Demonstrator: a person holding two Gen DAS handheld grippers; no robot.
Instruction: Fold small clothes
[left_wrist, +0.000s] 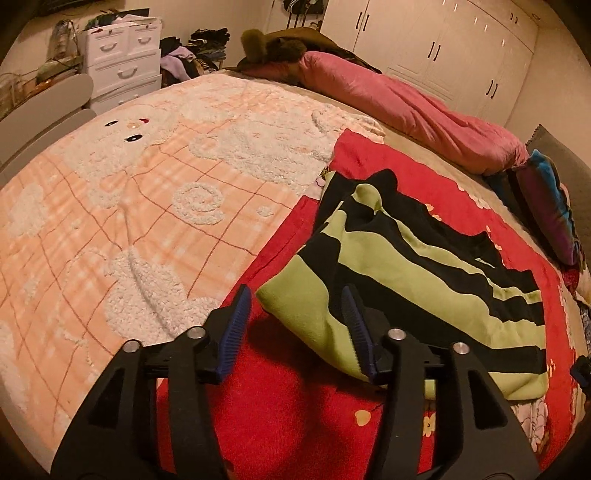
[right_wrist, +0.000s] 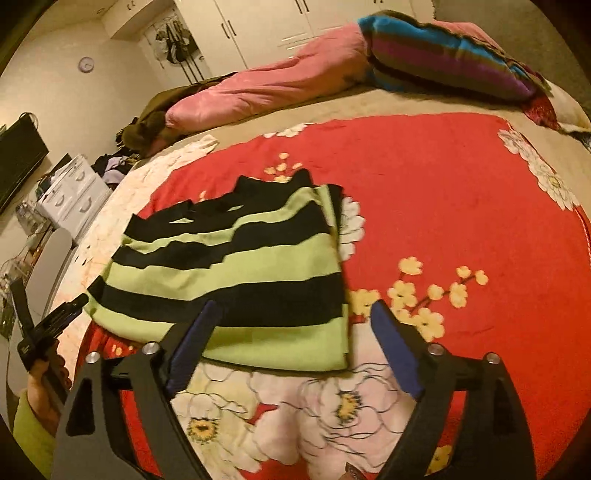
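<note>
Striped garment (right_wrist: 236, 266), black and light-green bands, lies folded into a rough rectangle on the red floral blanket (right_wrist: 443, 192) on the bed; centre-left of the right wrist view, lower right of the left wrist view (left_wrist: 417, 273). Folded edge at lower right of the piece looks straight; top edge uneven, black parts sticking up. Some wrinkles across the stripes.

My left hand-held gripper (left_wrist: 295, 328): jaws wide apart, nothing between them. The right-side blue pad (left_wrist: 356, 328) sits at the near green edge of the garment; I cannot tell whether it touches the cloth. The left pad is over bare red blanket.

My right hand-held gripper (right_wrist: 291, 347): jaws wide apart, holding nothing. Its left pad (right_wrist: 192, 343) overlaps the garment's near green band in frame; contact not certain. Right pad over the yellow-flower print.

No readable writing or brand on garment or grippers.

Outward: peach checked blanket (left_wrist: 129, 206) with fluffy white figures fills the left of the left wrist view. Pink quilt (left_wrist: 406, 107) rolled along the upper right; white drawer unit (left_wrist: 122, 59) upper left; white wardrobe doors (left_wrist: 443, 48) top right. Striped blue-purple pillow (right_wrist: 443, 62) at top of the right wrist view.
</note>
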